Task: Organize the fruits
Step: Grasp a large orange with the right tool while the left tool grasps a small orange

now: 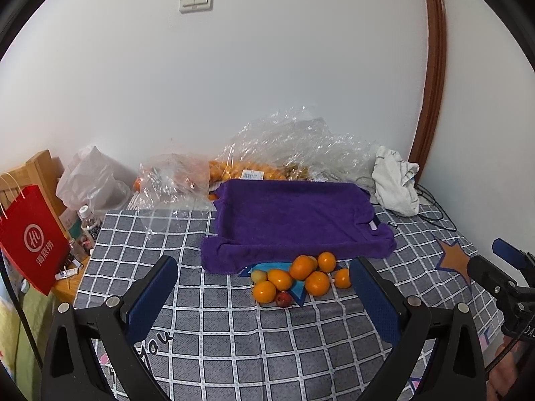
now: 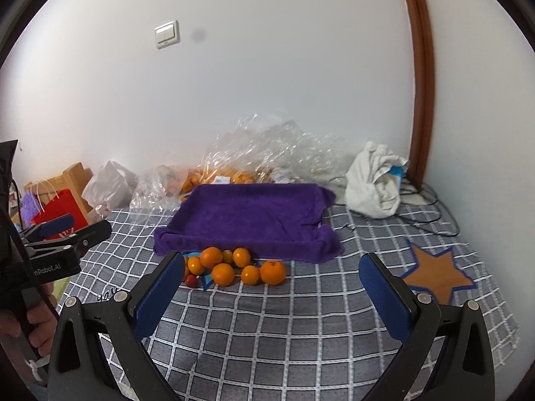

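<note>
Fruit pile, unsorted, before purple tray.
Oranges (image 1: 302,279) are heaped on the checked bedcover (image 1: 217,334), touching the towel-lined tray's (image 1: 294,217) near edge. Left tongs (image 1: 264,295) and right tongs (image 2: 272,292) are held spread, empty. An outer orange is best pinched first.

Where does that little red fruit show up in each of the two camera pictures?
Left wrist view: the small red fruit lies at the near edge of the orange pile, low and centre, between the gripper's fingers.
Right wrist view: the small red fruit sits at the pile's left end, beside the left finger.
Shared landmark: the purple towel just behind the pile.
</note>
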